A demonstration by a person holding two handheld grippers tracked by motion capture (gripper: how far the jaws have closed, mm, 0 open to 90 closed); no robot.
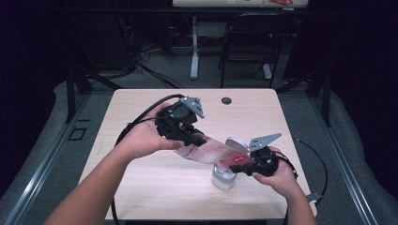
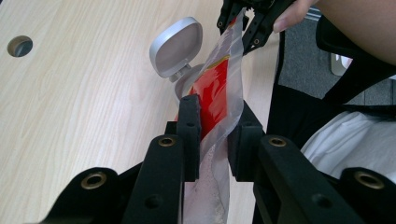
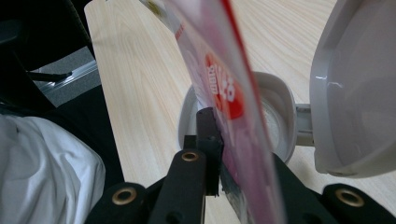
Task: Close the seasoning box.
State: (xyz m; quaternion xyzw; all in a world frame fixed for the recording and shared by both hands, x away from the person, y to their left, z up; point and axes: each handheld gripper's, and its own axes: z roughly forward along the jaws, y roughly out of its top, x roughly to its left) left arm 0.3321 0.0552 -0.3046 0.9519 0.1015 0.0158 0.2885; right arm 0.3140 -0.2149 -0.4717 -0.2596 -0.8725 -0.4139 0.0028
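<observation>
We hold a clear plastic pouch with red print (image 1: pixel 211 153) over an open grey flip-lid container (image 1: pixel 223 177).
Left gripper (image 1: pixel 199 139) and right gripper (image 1: pixel 237 164) each pinch one end; the container sits at the table's (image 1: pixel 141 108) five o'clock; emptying remains.

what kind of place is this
Probably a lab or workshop set up for recording, not a home: a bare wooden table on grey carpet, loose cables on the floor behind it, and a black chair at a second desk.
</observation>
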